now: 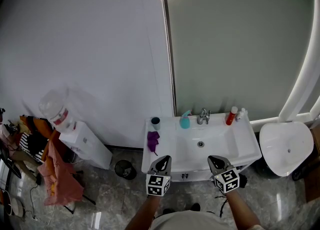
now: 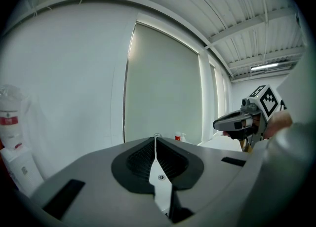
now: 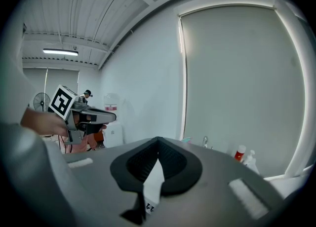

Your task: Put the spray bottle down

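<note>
Seemingly done. Head view: teal spray bottle (image 1: 185,120) upright just left of faucet (image 1: 202,116), stable on the basin ledge (image 1: 169,124); left gripper (image 1: 164,158) and right gripper (image 1: 213,158) held well short of faucet. Left gripper view: jaws pressed together, empty. Right gripper view: same, nothing pinched.

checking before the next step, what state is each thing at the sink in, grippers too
left gripper, shut, empty
right gripper, shut, empty
teal bottle, upright on the sink back ledge
red bottle, upright, white cap on
white bottle, upright beside the red one
dark cup, upright
purple cloth, crumpled at the sink's left edge
faucet, no water seen
</note>
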Tool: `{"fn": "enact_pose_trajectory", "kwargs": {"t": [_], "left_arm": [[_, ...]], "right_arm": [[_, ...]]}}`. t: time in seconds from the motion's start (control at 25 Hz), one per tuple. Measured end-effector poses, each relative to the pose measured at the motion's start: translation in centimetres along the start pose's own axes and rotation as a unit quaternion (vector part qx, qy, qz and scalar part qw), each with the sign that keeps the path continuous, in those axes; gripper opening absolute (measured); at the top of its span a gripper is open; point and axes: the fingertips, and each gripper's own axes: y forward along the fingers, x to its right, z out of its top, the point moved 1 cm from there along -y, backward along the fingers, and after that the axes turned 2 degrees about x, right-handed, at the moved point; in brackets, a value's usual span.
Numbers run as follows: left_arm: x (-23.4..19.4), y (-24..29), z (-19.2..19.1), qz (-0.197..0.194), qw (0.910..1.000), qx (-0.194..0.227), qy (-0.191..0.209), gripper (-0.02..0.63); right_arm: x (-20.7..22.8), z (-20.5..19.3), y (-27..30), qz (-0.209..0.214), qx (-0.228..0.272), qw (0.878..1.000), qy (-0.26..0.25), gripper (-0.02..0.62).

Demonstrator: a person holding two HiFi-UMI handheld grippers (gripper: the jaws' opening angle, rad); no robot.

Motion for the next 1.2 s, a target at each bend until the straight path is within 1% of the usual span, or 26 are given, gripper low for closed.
{"fn": "enact_pose_trajectory", "kwargs": {"t": [0.16,0.44,0.72,1.2], "left_arm": [[-0.1,0.0,0.1,-0.002,1.0,0.0,-0.001,0.015],[0.1,0.2,0.1,-0.006,1.0,0.0,0.001,0.015],[0.7,1.0,0.2,-0.01,0.9999,-0.002,0.001,0.015],[0.8,2.1,0.2,-0.006,1.0,-0.007,0.001,0.015]], "right_arm": [[0.1,0.4,0.1,0.0,0.006,1.0,0.018,0.011],[0.3,0.0,0.2,-0.001,0.005,1.0,0.013,0.011],[1.4,-0.1,0.0,-0.005,0.005,1.0,0.013,0.011],[2.3,0.1,0.9,0.003,0.011,1.0,0.006,0.011]]}}
